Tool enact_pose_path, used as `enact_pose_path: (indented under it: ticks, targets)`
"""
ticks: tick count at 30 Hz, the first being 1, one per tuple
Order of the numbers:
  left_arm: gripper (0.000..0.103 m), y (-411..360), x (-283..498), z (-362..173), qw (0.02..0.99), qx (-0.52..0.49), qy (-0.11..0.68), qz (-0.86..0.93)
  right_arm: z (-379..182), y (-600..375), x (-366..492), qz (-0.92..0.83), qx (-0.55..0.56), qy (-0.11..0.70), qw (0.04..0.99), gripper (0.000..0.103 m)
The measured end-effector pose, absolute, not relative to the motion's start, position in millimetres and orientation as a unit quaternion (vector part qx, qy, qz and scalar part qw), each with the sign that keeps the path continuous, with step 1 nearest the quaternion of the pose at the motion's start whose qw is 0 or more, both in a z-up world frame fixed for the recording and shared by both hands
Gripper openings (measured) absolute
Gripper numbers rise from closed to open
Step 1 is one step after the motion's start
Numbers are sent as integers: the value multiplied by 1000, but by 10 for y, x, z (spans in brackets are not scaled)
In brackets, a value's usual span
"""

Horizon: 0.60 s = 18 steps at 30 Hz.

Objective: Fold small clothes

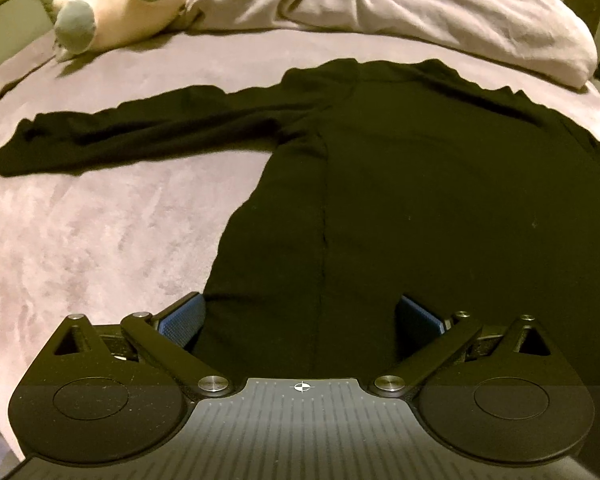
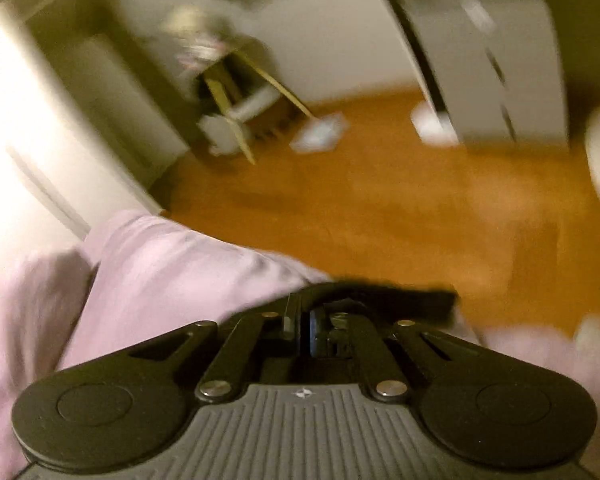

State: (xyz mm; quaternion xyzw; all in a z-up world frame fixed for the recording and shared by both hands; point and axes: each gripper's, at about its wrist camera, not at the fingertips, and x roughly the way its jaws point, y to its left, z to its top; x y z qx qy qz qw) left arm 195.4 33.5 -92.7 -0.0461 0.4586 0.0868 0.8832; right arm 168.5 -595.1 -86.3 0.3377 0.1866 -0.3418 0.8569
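Note:
A black long-sleeved top (image 1: 400,168) lies flat on a lilac bed cover (image 1: 100,232), one sleeve stretched out to the left. My left gripper (image 1: 300,316) is open, its blue pads (image 1: 184,316) on either side of the top's near hem. In the blurred right wrist view, my right gripper (image 2: 306,328) is shut on a strip of black fabric (image 2: 400,296) at the bed's edge, above the lilac cover (image 2: 160,272).
A cream plush toy with grey feet (image 1: 116,8) and a bunched lilac duvet (image 1: 420,12) lie at the far side of the bed. Beyond the bed edge are an orange floor (image 2: 360,200), a white door (image 2: 40,120) and white furniture (image 2: 500,60).

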Motion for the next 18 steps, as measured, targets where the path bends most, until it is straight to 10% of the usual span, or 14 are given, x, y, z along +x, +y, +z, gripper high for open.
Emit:
enact_pose_path:
  ticks: [9,12,18]
  targets:
    - [103,402,1955,-586,899,-97,426,31,-344,-3446,1954,11,-14,214,977,8]
    - [103,330,2029,-468,904,-93,416,-7,-488,-2902,1860,107,-34,264,958,41]
    - [103,-134,2333,-338,891,-133,415,-127,-588,-2907,1560,88,66,288,951,46]
